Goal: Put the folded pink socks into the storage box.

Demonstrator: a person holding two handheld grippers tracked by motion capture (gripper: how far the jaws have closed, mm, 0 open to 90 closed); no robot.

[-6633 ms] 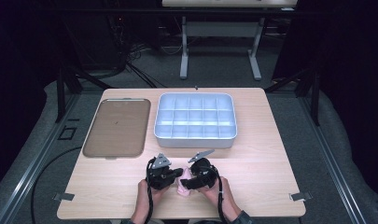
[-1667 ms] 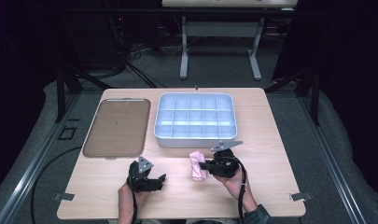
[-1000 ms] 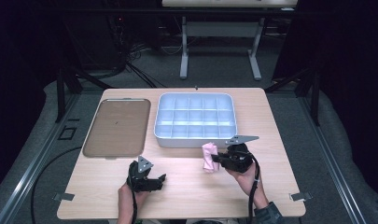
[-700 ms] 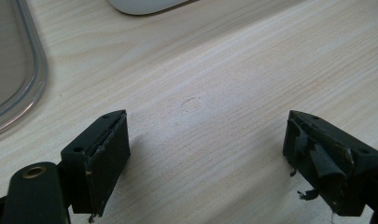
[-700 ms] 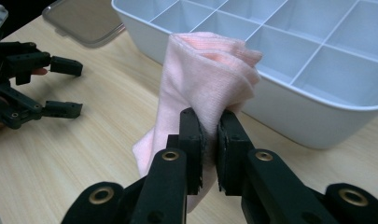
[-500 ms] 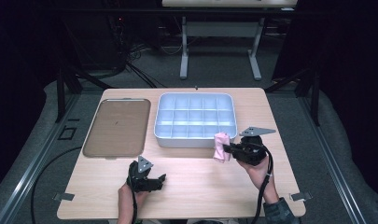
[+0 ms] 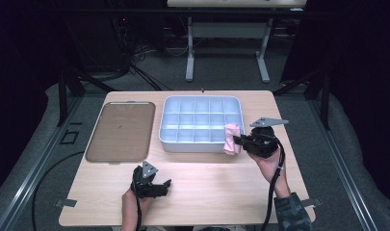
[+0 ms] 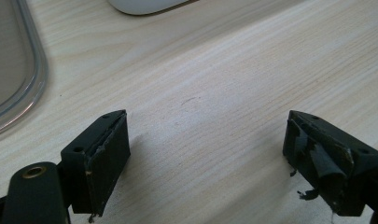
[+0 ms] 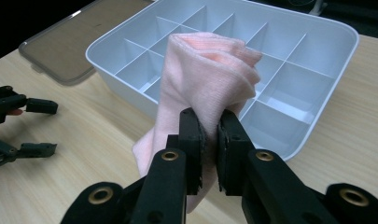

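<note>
- The pink cloth [image 9: 203,79] is being pinched in the right tool [image 9: 209,140], whose black jaws are pressing together on its bunched middle; the folded top is rising above the jaws and a loose end is hanging below them, partly hidden behind the tool's own arms.
- In the high view the pink cloth [image 7: 231,138] is hanging at the near right corner of the white divided bin [image 7: 169,126], overlapping its rim; whether it is touching the rim or being held just clear of it is hard to make out from there.
- The right tool [image 7: 240,141] is coming in from the right side, with the person's hand behind it, a grey three-cornered plate on top and a cable trailing down along the sleeve.
- In the right gripper view the white divided bin [image 9: 336,32] is lying just beyond the cloth, and the cloth is covering several of its compartments, so their contents cannot be seen; the ones in view are bare.
- No brand, label or writing is readable on the cloth, the bin or either tool.
- The left tool [image 7: 164,186] is resting low on the desk [image 7: 221,192] near the front edge, well apart from the cloth; in its own view the left tool [image 8: 205,154] has its jaws standing wide apart over bare wood, gripping nothing, with frayed padding peeling on the right jaw.
- The brown tray [image 7: 120,130] is lying flat to the left of the bin; its rounded edge is cut off at the left gripper view's border.
</note>
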